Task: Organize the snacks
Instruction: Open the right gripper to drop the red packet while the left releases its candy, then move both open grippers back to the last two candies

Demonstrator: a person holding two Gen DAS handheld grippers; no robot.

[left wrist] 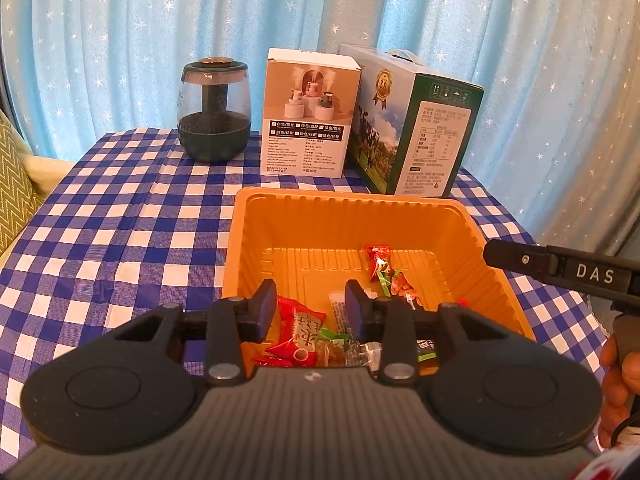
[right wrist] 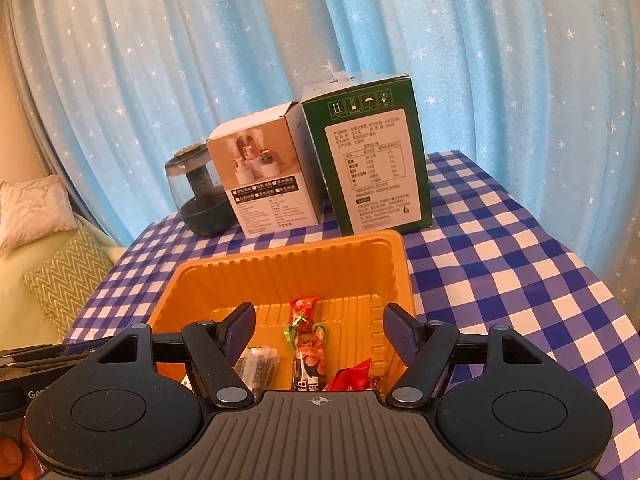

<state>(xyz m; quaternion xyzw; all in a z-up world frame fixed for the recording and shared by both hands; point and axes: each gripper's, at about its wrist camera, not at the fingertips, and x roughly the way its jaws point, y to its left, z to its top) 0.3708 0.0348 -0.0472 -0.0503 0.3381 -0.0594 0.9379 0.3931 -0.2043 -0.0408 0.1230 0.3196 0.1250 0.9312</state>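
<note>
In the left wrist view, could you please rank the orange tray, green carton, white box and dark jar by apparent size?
1. orange tray, nearest the camera, so partly unsure
2. green carton
3. white box
4. dark jar

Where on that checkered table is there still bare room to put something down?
Bare checkered cloth lies left of the orange tray, in front of the jar; more lies right of the tray. The back edge is crowded: jar, white box, green box.
</note>
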